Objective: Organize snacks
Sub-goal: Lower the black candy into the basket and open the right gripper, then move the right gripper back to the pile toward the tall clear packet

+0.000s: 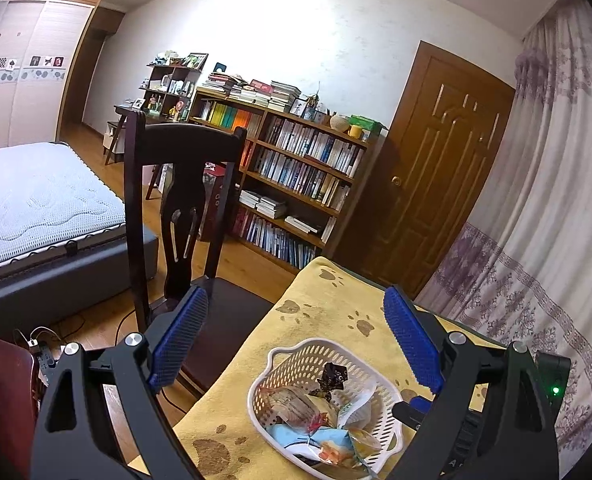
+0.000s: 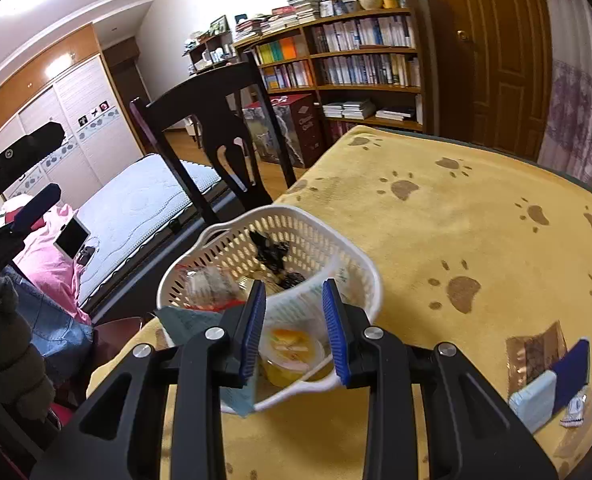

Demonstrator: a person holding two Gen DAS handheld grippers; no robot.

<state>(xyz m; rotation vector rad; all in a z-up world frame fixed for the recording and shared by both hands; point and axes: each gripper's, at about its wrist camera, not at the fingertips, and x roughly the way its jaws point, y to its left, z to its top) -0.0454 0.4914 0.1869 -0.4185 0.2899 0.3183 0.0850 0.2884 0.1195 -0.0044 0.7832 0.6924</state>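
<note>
Ribbed blue pads are seen on the right gripper (image 2: pixel 294 328), parted loosely around a clear jelly cup (image 2: pixel 292 354) over the white perforated plastic basket (image 2: pixel 360 280); contact cannot be told. The left gripper (image 1: pixel 296 340) is spread wide, grasping nothing. The basket is set near the edge of the table (image 2: pixel 456 220) under plush yellow paw-print cloth; the crinkled wrappers inside are blurred.
</note>
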